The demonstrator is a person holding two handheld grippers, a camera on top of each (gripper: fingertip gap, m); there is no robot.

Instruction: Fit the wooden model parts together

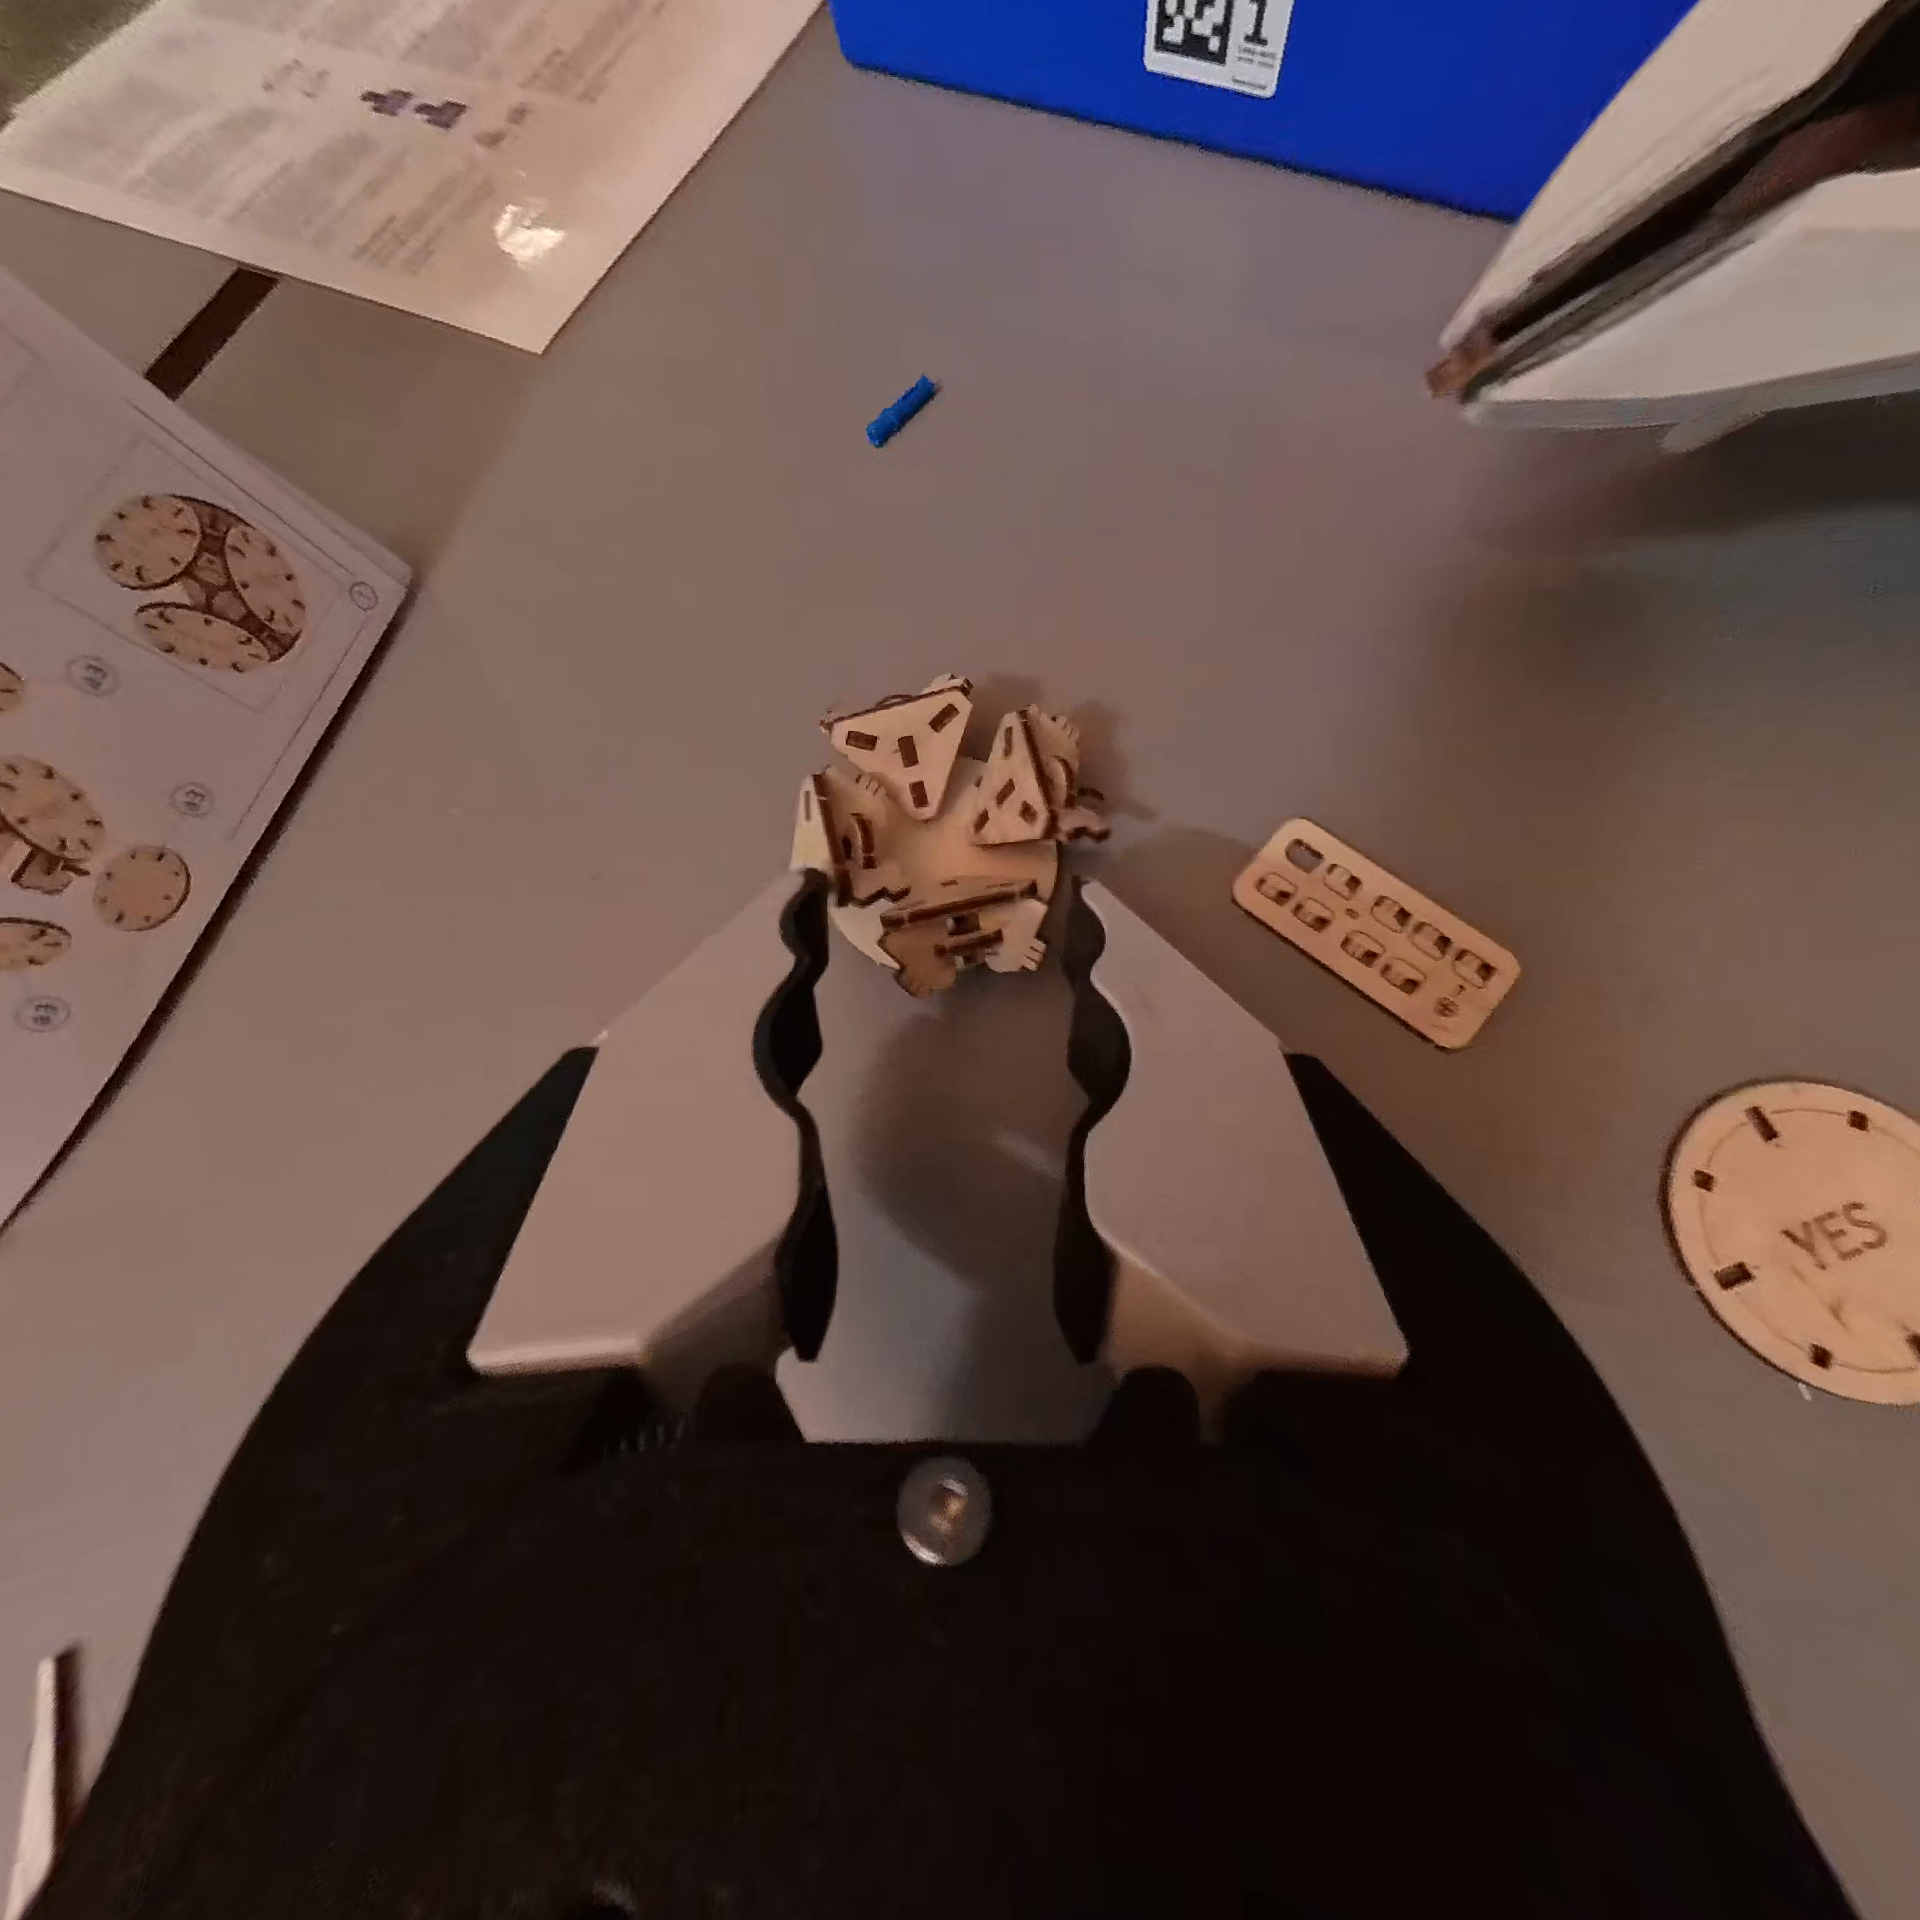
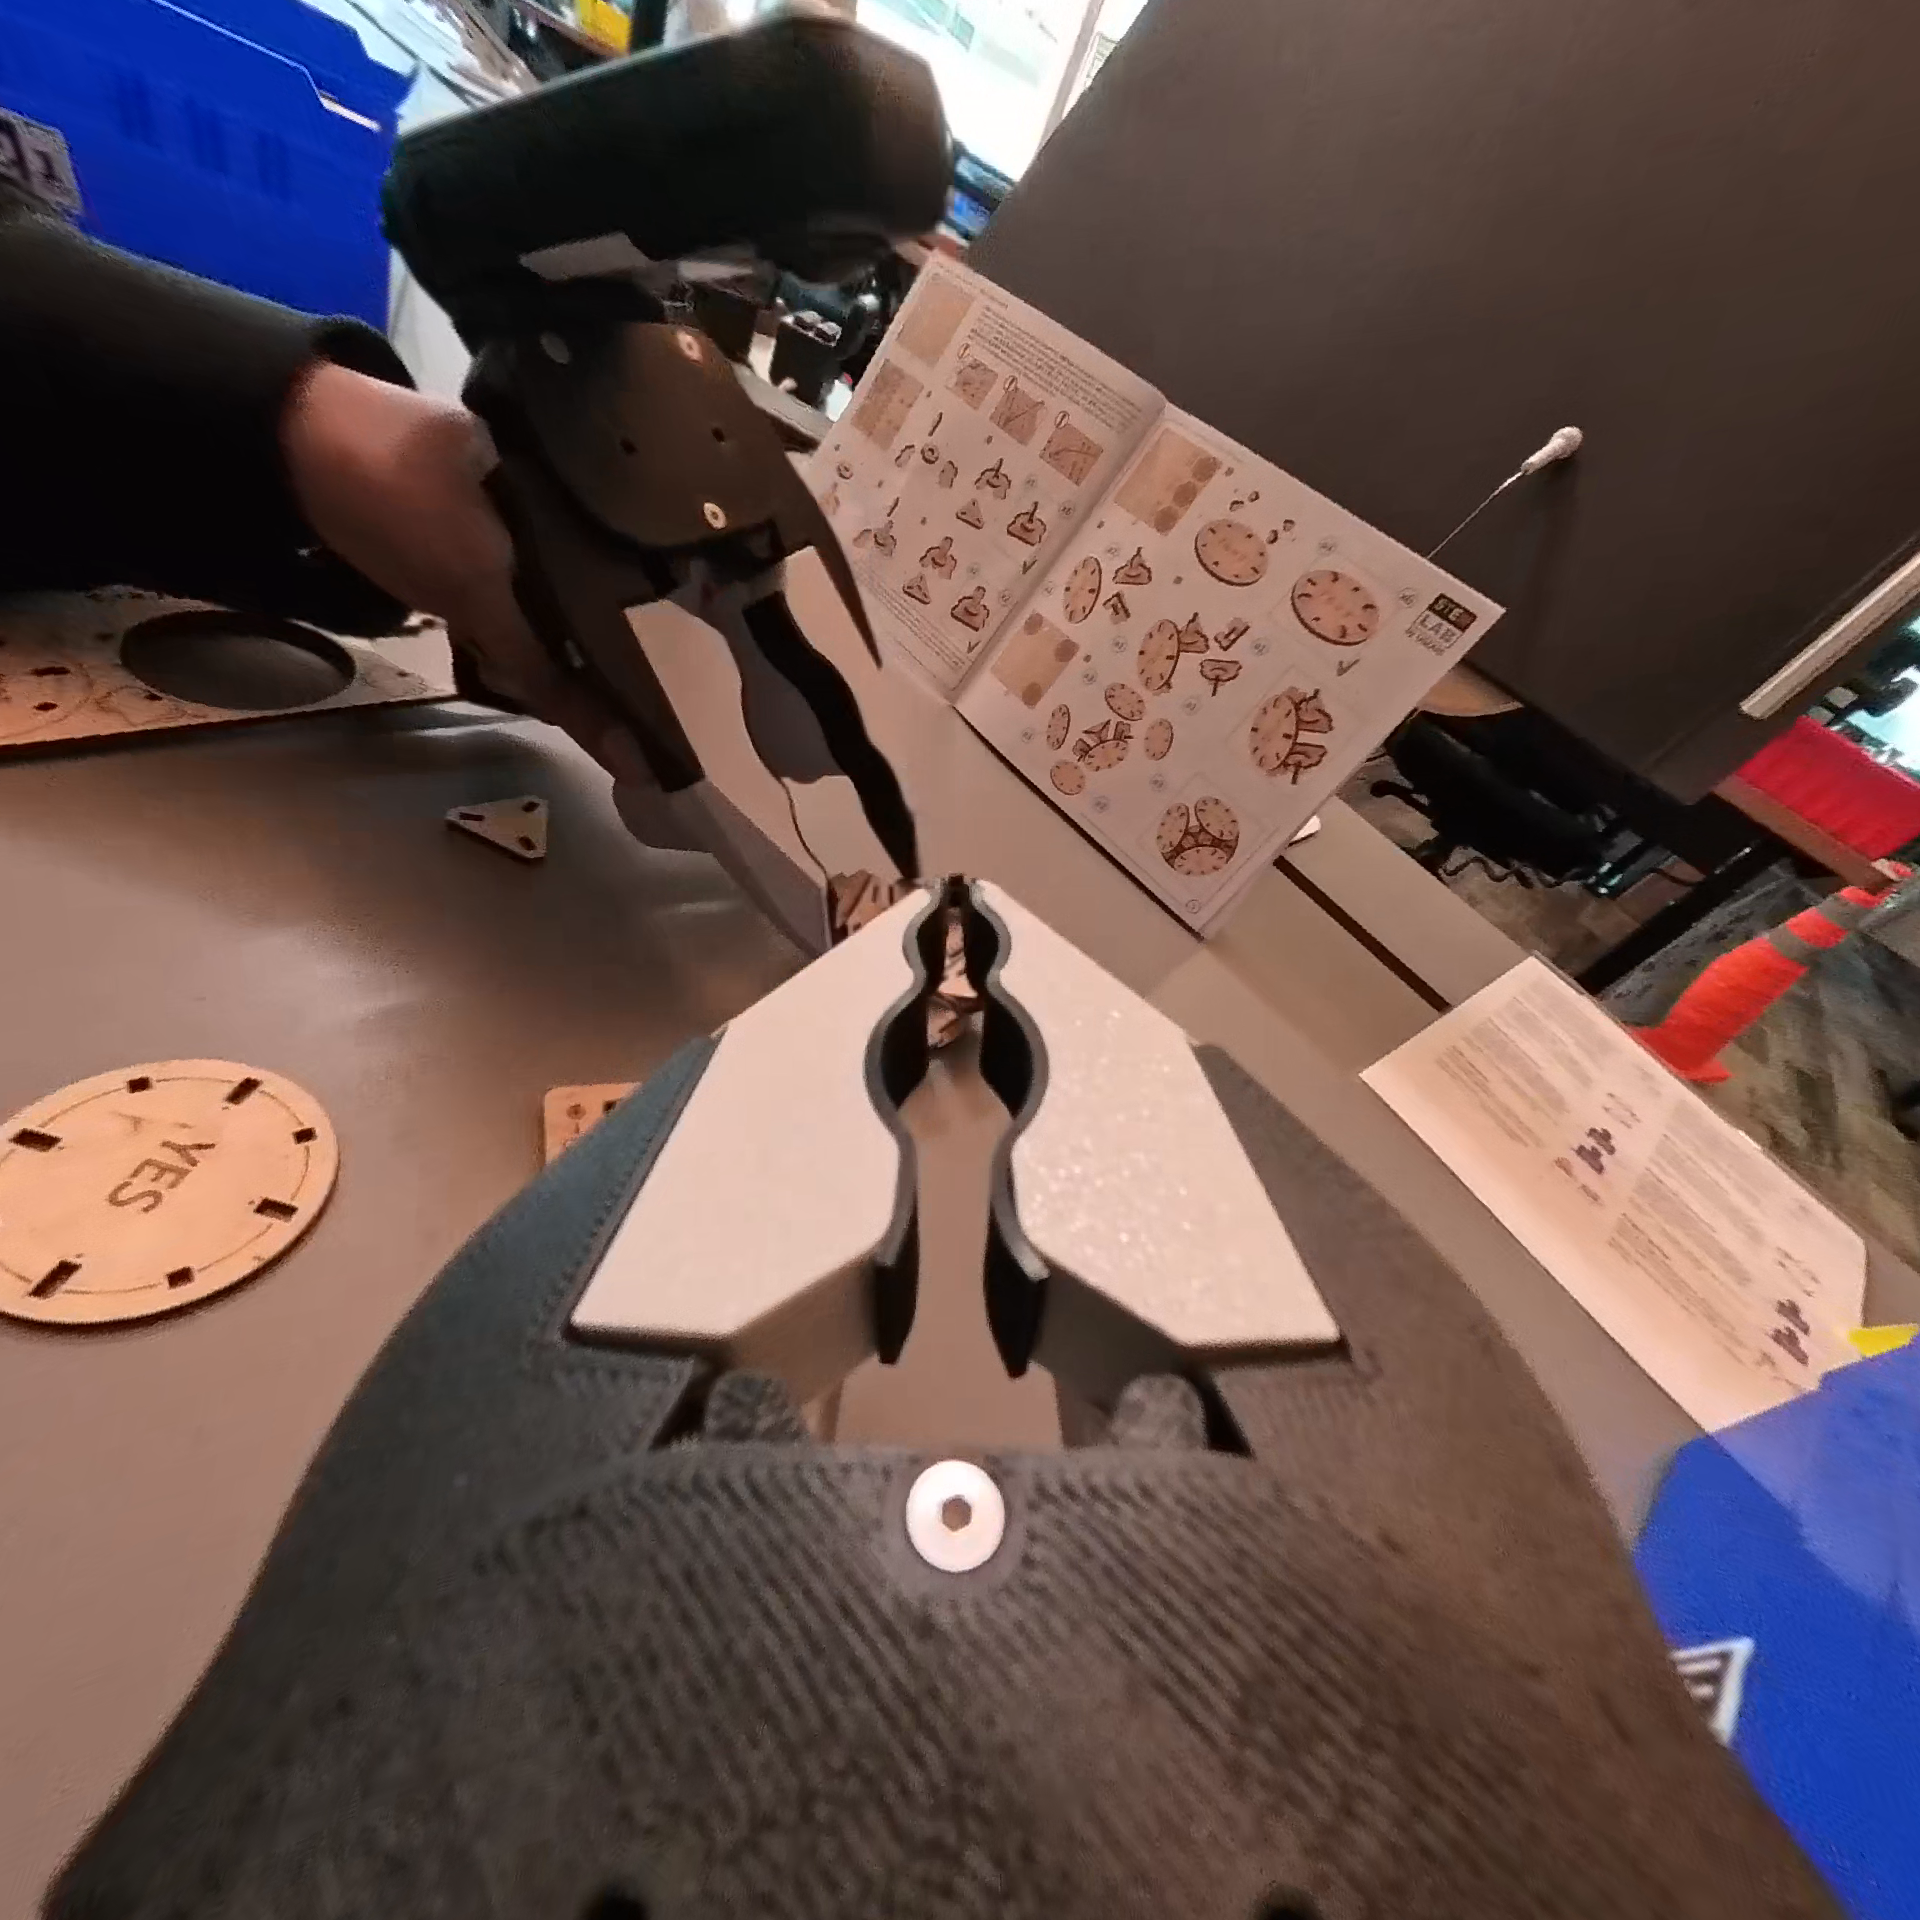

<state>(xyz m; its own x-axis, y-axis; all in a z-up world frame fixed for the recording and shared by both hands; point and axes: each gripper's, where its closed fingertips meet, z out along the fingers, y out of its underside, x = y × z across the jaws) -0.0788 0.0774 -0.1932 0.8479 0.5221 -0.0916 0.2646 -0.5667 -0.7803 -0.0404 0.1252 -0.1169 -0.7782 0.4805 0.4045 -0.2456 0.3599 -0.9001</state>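
Left claw brackets the wooden model, half open; right claw pinched shut at two o'clock. A loose squeeze could crack its tabs.

Open left tongs flank a wooden puzzle assembly (small slotted card nearby).

Engraved word on wooden disc; coded tag on blue box; printed booklet.

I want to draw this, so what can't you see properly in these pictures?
- Wooden model: right wrist view, mostly hidden behind the right claw.
- Round wooden disc: left wrist view, cut off by the right edge.
- Blue box: left wrist view, cut off by the top edge.
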